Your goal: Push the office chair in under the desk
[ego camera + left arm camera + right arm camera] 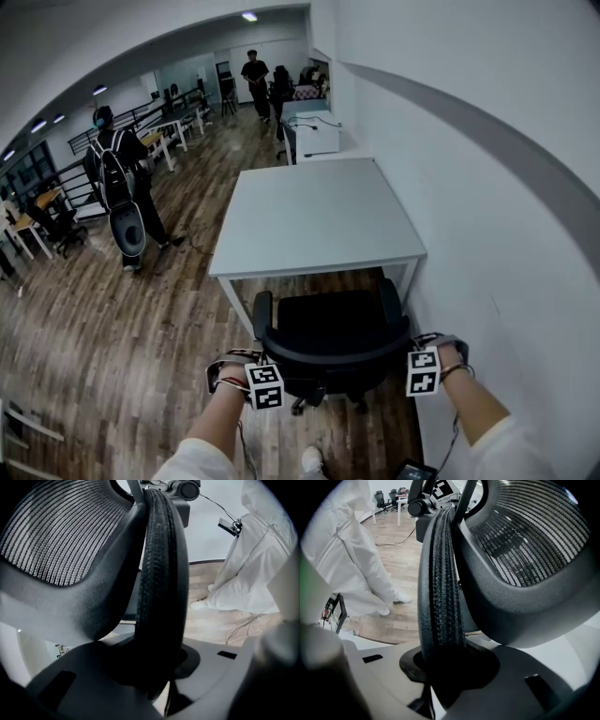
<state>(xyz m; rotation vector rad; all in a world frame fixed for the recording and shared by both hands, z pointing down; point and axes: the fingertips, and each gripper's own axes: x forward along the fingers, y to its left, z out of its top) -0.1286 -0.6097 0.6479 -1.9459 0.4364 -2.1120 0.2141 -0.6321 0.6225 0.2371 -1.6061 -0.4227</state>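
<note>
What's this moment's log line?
left gripper: shut on backrest edge | right gripper: shut on backrest edge | office chair: at white desk, not yet under

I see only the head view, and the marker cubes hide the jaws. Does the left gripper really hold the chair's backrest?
Observer: Yes, the left gripper is shut on the backrest's ribbed side rim.
Operator: And the right one?
Observer: The right gripper clamps the opposite rim the same way.
Operator: Is the back solid?
Observer: No, it is mesh inside a grey frame.
</note>
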